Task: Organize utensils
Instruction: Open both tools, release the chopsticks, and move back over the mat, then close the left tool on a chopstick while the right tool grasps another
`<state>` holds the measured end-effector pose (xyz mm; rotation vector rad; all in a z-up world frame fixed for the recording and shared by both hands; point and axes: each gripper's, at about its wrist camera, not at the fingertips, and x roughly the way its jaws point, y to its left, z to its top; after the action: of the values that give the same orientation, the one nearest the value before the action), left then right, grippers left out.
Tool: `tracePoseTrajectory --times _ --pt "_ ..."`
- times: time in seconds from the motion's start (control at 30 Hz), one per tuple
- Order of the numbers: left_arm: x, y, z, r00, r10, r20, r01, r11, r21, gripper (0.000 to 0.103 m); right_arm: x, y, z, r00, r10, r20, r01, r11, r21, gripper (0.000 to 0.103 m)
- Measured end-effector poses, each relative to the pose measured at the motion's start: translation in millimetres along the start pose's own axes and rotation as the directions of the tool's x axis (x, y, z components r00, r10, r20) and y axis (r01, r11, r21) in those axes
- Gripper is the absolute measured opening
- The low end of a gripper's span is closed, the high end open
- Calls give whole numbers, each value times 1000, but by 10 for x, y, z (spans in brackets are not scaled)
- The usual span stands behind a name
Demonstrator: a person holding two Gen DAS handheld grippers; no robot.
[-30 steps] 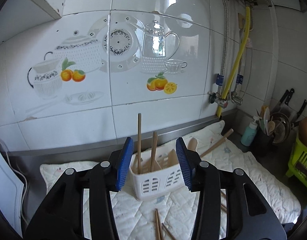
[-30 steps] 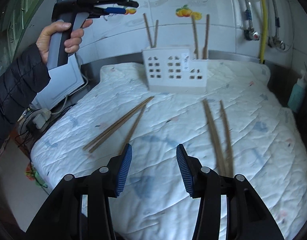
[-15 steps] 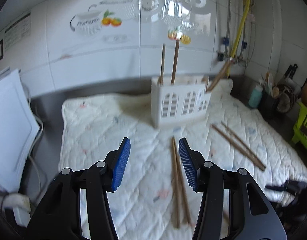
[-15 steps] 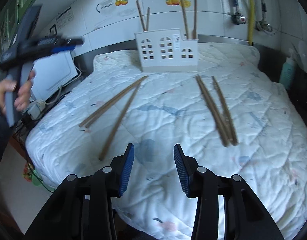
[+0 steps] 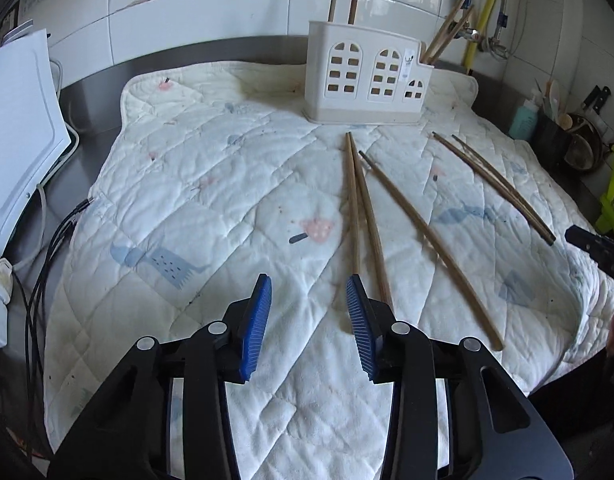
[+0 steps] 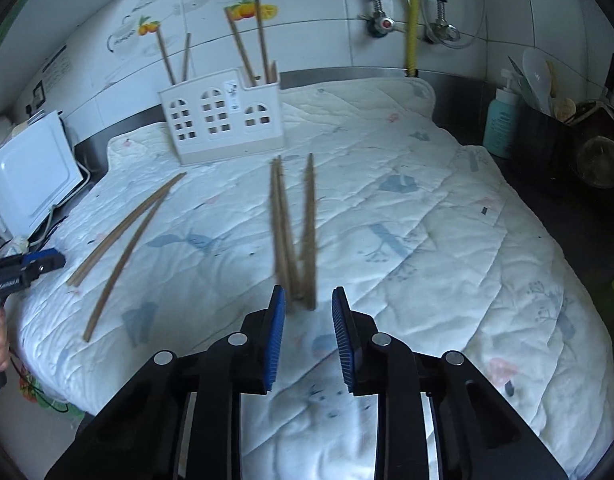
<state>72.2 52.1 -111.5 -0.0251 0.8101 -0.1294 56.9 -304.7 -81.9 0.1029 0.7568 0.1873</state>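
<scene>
Left gripper (image 5: 309, 312) is held wide and empty, low beside three loose chopsticks (image 5: 367, 216). Right gripper (image 6: 307, 320) is spread, nothing held, lined up on another blurred chopstick bundle (image 6: 293, 232), likely for pickup. White holder (image 6: 223, 118) is set behind, part-filled.

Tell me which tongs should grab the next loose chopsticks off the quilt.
Probably right. The right tongs are open with the ends of one chopstick bunch lying just ahead of their gap. The left tongs, also open, sit beside the other chopsticks, which pass their right finger.
</scene>
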Motion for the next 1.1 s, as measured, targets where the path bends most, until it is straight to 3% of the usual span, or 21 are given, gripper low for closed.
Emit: tracePoseTrajectory --times 0.1,0.47,0.77,1.1 --pt "35 -20 -7 1000 -11 -11 10 1000 -8 34 118 -40 57 1000 2 -11 -2 1000 13 17" --pt "169 -35 -11 999 -11 -43 11 1000 -6 34 405 2 157 999 -3 -47 2 1000 -9 15" --pt "130 -93 29 998 -65 -28 64 998 -17 34 451 -36 157 999 -7 -50 7 1000 -7 12" --pt "253 -129 -8 997 -62 -51 62 998 -1 34 486 -45 180 998 -19 -59 18 1000 -18 10"
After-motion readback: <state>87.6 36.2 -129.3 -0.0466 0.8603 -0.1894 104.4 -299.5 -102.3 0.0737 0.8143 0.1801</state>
